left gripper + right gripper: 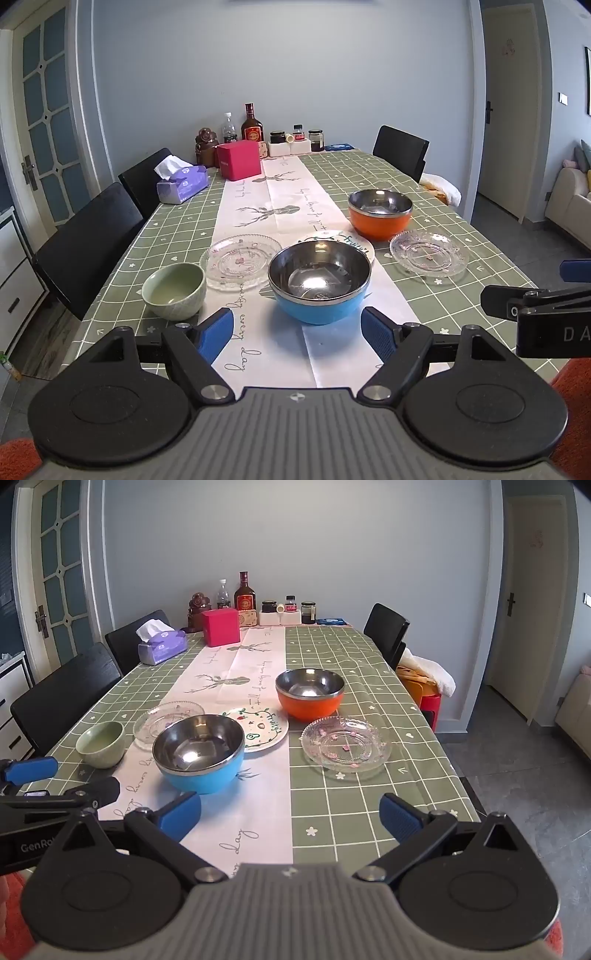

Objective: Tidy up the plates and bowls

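Note:
A blue steel-lined bowl (319, 282) (199, 755) stands nearest on the table runner. A white painted plate (351, 242) (260, 725) lies behind it. An orange steel-lined bowl (379, 214) (309, 692) stands farther back. A green ceramic bowl (174, 290) (101, 744) is at the left, next to a glass plate (240, 260) (166, 718). A second glass plate (428, 253) (346, 744) lies at the right. My left gripper (297, 334) is open and empty just before the blue bowl. My right gripper (290, 818) is open and empty, short of the right glass plate.
A tissue box (181, 182), a pink box (238, 159), bottles and jars (253, 123) stand at the table's far end. Black chairs (88, 243) line the left side and one (400, 151) the right. The table edge (458, 771) drops to the floor at the right.

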Available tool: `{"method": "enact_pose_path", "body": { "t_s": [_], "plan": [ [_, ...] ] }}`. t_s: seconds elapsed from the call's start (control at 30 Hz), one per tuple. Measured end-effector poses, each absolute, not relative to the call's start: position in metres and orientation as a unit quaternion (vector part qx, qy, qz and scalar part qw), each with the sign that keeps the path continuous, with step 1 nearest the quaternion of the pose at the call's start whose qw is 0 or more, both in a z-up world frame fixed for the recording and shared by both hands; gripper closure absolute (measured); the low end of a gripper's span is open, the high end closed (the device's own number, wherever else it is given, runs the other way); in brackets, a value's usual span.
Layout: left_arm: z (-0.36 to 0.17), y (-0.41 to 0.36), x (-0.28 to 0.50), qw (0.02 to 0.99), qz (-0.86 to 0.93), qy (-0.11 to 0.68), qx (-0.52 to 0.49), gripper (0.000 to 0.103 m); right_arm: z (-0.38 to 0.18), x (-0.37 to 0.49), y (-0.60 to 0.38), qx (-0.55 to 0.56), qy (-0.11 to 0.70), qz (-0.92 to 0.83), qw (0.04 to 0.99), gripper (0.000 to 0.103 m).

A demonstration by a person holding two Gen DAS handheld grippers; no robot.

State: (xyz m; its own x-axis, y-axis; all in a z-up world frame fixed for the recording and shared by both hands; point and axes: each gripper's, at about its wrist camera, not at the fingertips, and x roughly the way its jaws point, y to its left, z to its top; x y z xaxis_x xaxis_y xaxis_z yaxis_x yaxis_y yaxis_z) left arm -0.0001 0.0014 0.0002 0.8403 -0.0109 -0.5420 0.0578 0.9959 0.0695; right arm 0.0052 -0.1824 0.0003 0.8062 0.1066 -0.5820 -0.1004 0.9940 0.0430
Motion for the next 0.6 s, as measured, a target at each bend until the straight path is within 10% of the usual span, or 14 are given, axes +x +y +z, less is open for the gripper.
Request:
{"method": "enact_pose_path", "body": {
  "t_s": [0.6],
  "plan": [
    [-0.0019, 0.0046, 0.0032, 0.953, -0.007, 0.299, 0.041, 0.011, 0.0000, 0.0079, -0.1795, -0.002, 0.310, 0.054, 0.949, 0.003]
  ]
}}
